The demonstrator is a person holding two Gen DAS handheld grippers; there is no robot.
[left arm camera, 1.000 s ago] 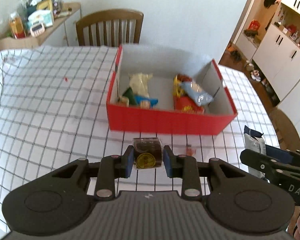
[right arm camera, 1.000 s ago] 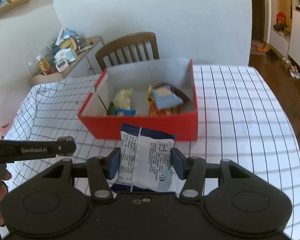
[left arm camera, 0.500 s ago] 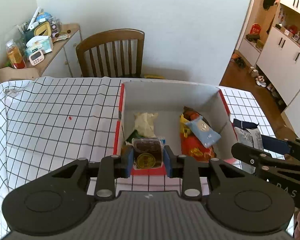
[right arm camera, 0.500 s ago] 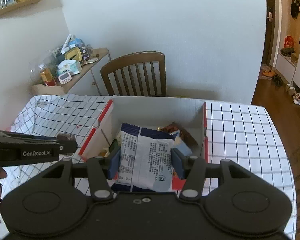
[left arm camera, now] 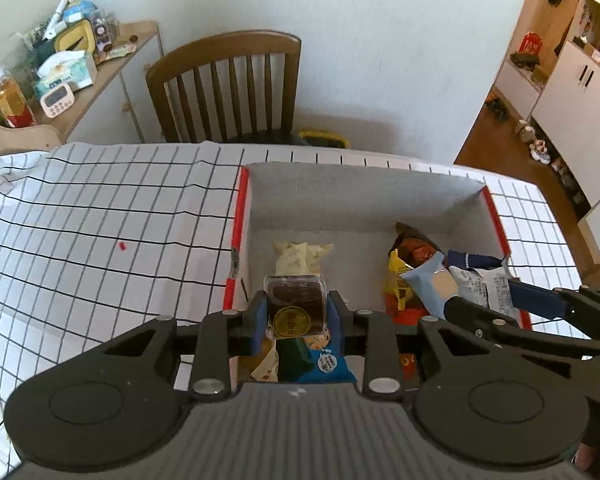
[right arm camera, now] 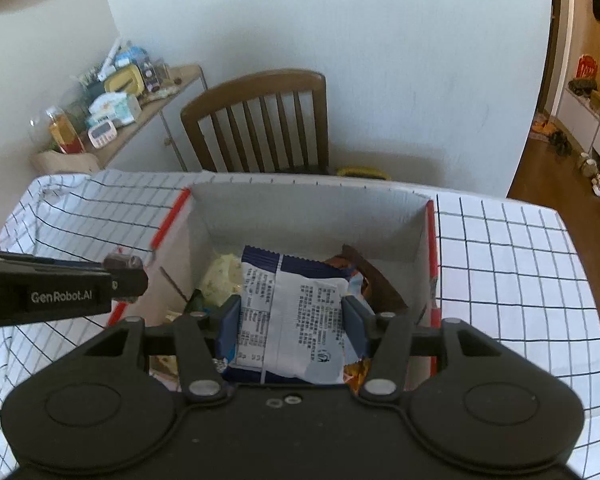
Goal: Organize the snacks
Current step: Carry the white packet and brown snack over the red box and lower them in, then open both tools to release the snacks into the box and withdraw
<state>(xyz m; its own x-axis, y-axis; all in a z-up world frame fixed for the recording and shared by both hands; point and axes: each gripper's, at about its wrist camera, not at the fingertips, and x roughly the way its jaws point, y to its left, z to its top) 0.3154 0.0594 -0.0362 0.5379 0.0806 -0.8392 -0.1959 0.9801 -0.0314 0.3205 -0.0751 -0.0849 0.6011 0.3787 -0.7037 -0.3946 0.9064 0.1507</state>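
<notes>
Left gripper [left arm camera: 296, 316] clamped on brown snack pack [left arm camera: 295, 307], held over left half of red box [left arm camera: 239, 216]. Right gripper [right arm camera: 292, 326] clamped on blue-white pouch [right arm camera: 290, 312], above right half, over snacks inside. Box sat on checked tablecloth [left arm camera: 100, 232].

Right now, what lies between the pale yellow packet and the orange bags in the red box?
Bare grey box floor separates the pale yellow packet from the orange bags, per the left wrist view.
</notes>
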